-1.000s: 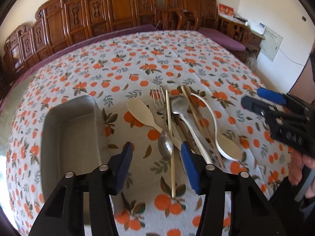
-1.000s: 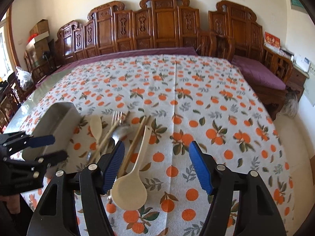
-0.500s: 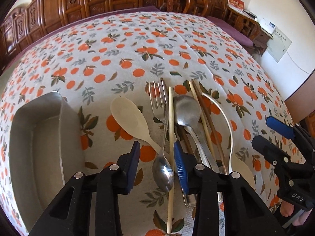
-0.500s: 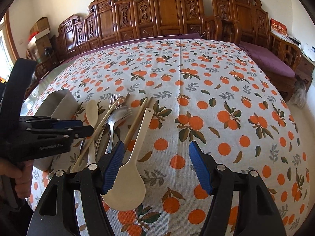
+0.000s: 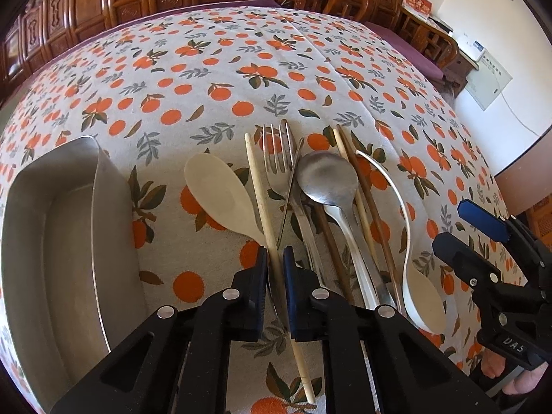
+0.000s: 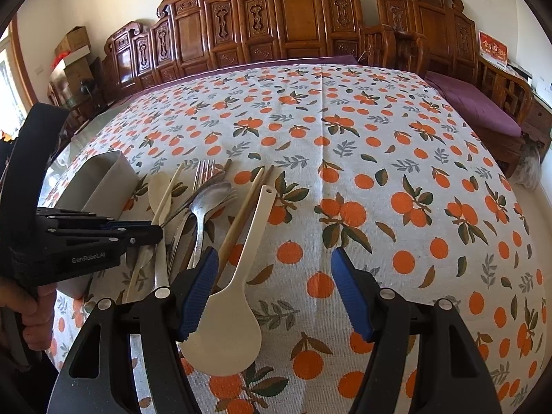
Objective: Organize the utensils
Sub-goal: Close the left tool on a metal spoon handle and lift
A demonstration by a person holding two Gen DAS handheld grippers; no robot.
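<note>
Utensils lie side by side on the orange-print tablecloth [image 5: 214,69]: a cream spoon [image 5: 220,193], a pale chopstick [image 5: 257,179], a fork [image 5: 281,158], a large metal spoon [image 5: 327,177], brown chopsticks [image 5: 372,214] and a white long-handled spoon [image 5: 422,300]. My left gripper [image 5: 275,269] points steeply down, its jaws closing onto the pale chopstick. A thin metal handle [image 5: 289,189] runs under the same fingers, its end hidden. My right gripper [image 6: 272,293] stands open over the cloth, its left finger above the white spoon [image 6: 224,327], touching nothing.
A metal tray [image 5: 62,258] sits left of the utensils, nothing inside it. Carved wooden chairs [image 6: 293,24] line the far edge of the table. A hand [image 6: 31,307] holds the left gripper's grip. Bare cloth stretches right of the white spoon.
My left gripper came down and forward over the utensil row, and its jaws went from wide apart to nearly together around the pale chopstick. The right gripper sank slightly, jaws unchanged.
</note>
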